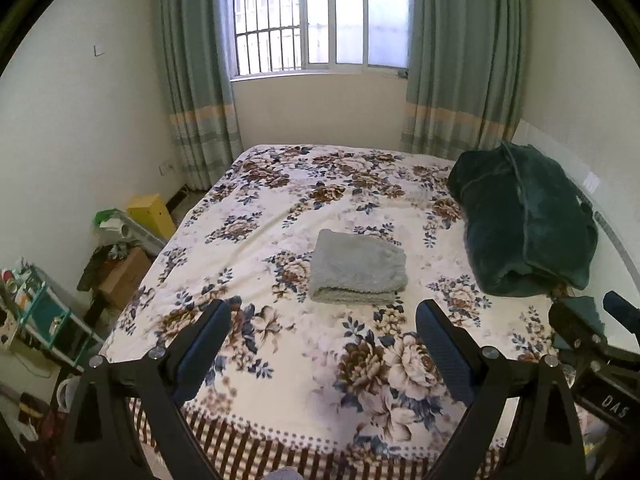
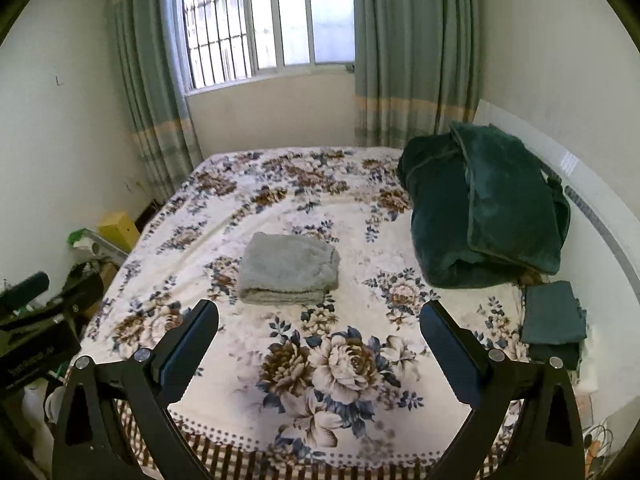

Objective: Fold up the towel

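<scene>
A grey towel lies folded into a thick rectangle in the middle of the floral bedspread. My left gripper hangs open above the near part of the bed, well short of the towel, with nothing between its fingers. My right gripper is open too, also short of the towel and empty. The right gripper's body shows at the right edge of the left wrist view, and the left one's at the left edge of the right wrist view.
A bundled dark green blanket sits at the bed's right side by the white headboard. A small folded dark green cloth lies near it. Boxes, a yellow box and a shelf crowd the floor to the left.
</scene>
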The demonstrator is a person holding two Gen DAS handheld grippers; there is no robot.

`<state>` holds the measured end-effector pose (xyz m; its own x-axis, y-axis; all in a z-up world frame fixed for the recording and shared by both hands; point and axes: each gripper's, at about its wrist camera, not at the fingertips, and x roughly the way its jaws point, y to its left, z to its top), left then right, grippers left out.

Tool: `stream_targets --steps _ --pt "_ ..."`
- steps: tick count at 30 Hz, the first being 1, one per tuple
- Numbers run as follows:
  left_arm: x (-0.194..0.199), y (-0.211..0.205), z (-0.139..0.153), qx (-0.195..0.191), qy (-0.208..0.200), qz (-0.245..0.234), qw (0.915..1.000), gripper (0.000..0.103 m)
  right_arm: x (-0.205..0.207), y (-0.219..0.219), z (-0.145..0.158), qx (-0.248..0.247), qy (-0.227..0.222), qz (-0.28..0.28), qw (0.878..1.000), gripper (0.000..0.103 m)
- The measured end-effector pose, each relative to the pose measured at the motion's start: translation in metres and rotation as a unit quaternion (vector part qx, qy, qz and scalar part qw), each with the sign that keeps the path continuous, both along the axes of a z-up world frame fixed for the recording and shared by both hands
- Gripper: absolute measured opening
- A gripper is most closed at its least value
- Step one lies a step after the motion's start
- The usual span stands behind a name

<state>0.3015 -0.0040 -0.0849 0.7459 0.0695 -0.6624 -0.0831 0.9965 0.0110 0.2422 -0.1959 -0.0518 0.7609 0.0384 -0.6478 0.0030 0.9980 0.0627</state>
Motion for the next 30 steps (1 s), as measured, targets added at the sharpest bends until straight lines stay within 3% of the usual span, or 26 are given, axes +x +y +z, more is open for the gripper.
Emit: stream_targets --steps 3,5,9,30 --pt "-0.017 0.002 0.009 0.001 -0.004 0.002 1.0 0.095 -0.028 0.0 0.022 -0.003 -0.012 0.002 1.0 0.103" --pt "-0.025 0.003 0.014 0.003 -0.004 0.001 1.0 0.103 -0.043 0.001 0.034 -0.002 -0.019 0.001 1.0 0.103" --pt "-0.037 0.009 0.022 0.002 -0.009 0.003 1.0 0.103 -0.068 0.008 0.052 -0.006 -0.025 0.005 1.0 0.103" --pt "-0.066 0.02 0.037 0.011 -0.026 -0.011 0.9995 0.103 -0.096 0.021 0.068 -0.005 -0.03 0.0 1.0 0.103"
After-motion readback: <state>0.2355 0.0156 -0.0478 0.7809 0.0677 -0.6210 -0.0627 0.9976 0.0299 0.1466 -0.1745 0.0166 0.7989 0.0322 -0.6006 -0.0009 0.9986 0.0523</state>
